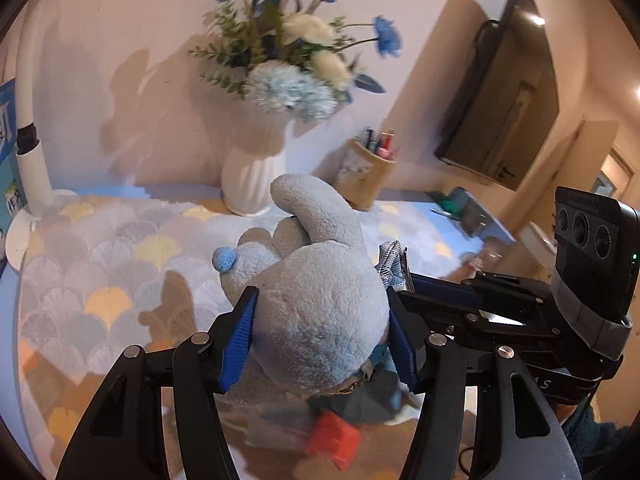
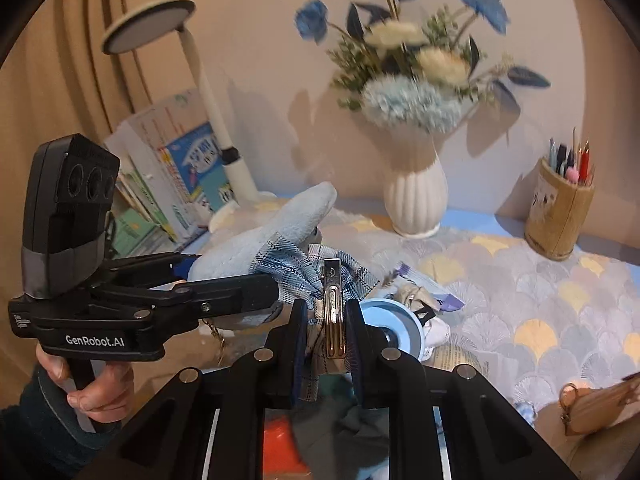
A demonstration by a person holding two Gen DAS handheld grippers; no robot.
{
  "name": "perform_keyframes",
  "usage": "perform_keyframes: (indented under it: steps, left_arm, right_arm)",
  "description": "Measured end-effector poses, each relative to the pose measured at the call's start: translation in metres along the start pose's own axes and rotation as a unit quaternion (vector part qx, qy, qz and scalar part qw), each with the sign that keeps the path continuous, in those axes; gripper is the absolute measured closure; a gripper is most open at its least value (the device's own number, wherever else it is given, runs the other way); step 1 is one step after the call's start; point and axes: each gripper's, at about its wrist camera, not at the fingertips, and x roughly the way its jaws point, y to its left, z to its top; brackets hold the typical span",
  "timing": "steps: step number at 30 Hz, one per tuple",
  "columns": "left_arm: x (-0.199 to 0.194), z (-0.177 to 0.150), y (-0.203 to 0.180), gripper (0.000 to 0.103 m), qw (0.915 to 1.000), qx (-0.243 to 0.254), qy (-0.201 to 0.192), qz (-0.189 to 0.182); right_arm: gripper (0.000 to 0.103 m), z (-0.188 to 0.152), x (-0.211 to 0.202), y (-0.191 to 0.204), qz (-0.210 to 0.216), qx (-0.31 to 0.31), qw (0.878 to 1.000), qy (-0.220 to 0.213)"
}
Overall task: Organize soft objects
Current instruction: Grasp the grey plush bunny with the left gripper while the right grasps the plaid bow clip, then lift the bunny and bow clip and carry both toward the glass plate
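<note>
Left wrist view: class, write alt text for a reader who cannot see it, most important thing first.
The left gripper clamps a pale blue plush toy by its head above a table with a scallop-patterned cloth. The right gripper pinches plaid fabric beside the toy. Behind stand a white vase of blue and cream flowers and a pen holder.

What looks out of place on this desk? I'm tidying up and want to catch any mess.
Loose clutter lies below the plush toy held in the left gripper: an orange block, dark cloth, a blue tape roll. The right gripper pinches a plaid hair clip.
</note>
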Motion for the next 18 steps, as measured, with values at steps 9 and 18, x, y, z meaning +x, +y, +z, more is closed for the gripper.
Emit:
perform_keyframes:
  steps: [9, 18]
  left_arm:
    - [-0.018, -0.097, -0.037, 0.033, 0.9957, 0.068, 0.046, 0.044]
    - [-0.018, -0.138, -0.005, 0.031, 0.9962, -0.006, 0.080, 0.034]
  right_arm:
    - [0.085, -0.076, -0.045, 0.036, -0.023, 0.000, 0.998, 0.063]
    - [0.085, -0.176, -0.024, 0.015, -0.070, 0.047, 0.984, 0.154]
